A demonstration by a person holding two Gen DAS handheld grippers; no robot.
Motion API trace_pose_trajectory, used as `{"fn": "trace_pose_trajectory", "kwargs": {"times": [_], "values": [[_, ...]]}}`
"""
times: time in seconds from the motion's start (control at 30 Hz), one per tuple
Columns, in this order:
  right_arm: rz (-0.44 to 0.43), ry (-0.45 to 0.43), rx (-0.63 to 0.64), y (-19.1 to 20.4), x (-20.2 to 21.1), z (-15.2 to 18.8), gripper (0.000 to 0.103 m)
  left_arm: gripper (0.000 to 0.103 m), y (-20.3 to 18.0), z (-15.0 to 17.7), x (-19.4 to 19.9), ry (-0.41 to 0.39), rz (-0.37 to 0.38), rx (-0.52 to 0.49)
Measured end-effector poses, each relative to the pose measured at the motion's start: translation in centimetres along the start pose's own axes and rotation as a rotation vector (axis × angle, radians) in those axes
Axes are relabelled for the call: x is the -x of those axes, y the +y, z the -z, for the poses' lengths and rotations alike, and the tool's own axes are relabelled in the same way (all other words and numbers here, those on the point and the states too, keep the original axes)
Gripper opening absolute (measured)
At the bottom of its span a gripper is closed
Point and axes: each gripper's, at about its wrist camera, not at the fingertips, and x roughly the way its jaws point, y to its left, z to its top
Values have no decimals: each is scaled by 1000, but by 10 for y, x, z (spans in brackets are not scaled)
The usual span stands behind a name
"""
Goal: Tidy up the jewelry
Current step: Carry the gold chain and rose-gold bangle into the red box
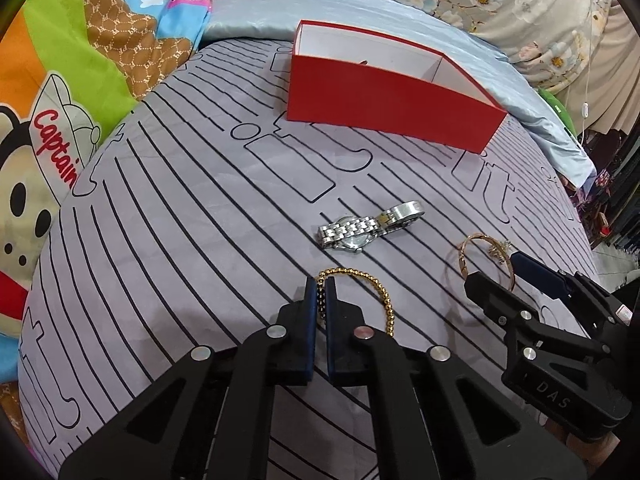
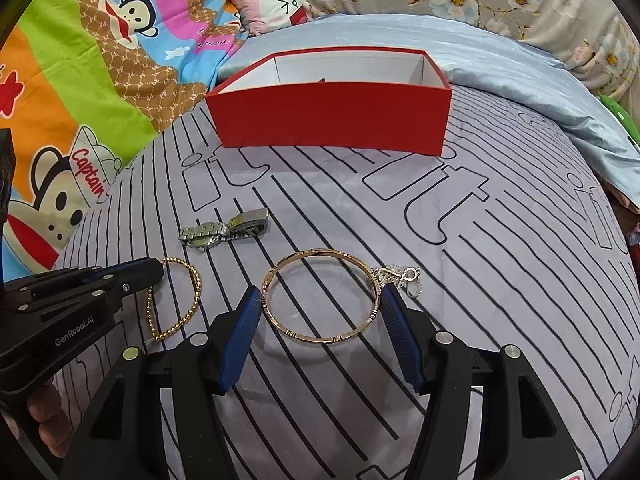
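Viewing from the left wrist: left tool (image 1: 319, 284) pressed together, pinching the gold bead bracelet (image 1: 384, 300) at its near-left arc; beads visible in the slit between the blue pads. Bracelet resting on the striped grey bed cover (image 1: 180, 208). Silver watch (image 1: 366, 226) lying beyond it, apart. Red box (image 1: 384, 108) farther back, open-topped, white inside. Right tool (image 1: 494, 268) seen at the right edge, straddling the rose-gold bangle (image 1: 466, 258); bangle mostly covered by its black arm here.

Viewing from the right wrist: right tool (image 2: 318, 300) spread wide, blue pads (image 2: 244, 320) on either side of the bangle (image 2: 320, 294). Left pad touching or just beside the ring's left edge, right pad at its right edge; firm pressing not resolvable. Bangle appearing flat on the cover, shadow beneath it. Small silver chain piece (image 2: 406, 278) just beside the bangle's right side, shown clearly only here. Left tool (image 2: 154, 270) entering from the left, tip on the bead bracelet (image 2: 180, 300); pad gap not visible from this angle. Fingertips of a hand (image 2: 44, 420) at the lower left, cut off by the frame.

Box (image 2: 332, 120) interior: one small dark speck at the far wall, too small to identify. Box floor hidden by the near wall in both views.
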Motion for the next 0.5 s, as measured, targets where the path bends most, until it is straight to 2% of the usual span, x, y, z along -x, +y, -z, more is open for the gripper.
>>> {"fn": "trace_pose_trajectory", "kwargs": {"times": [0.5], "values": [[1,-61,-32,-19,23,-17,59,3,-25,-35,38,-109,43,-47]]}}
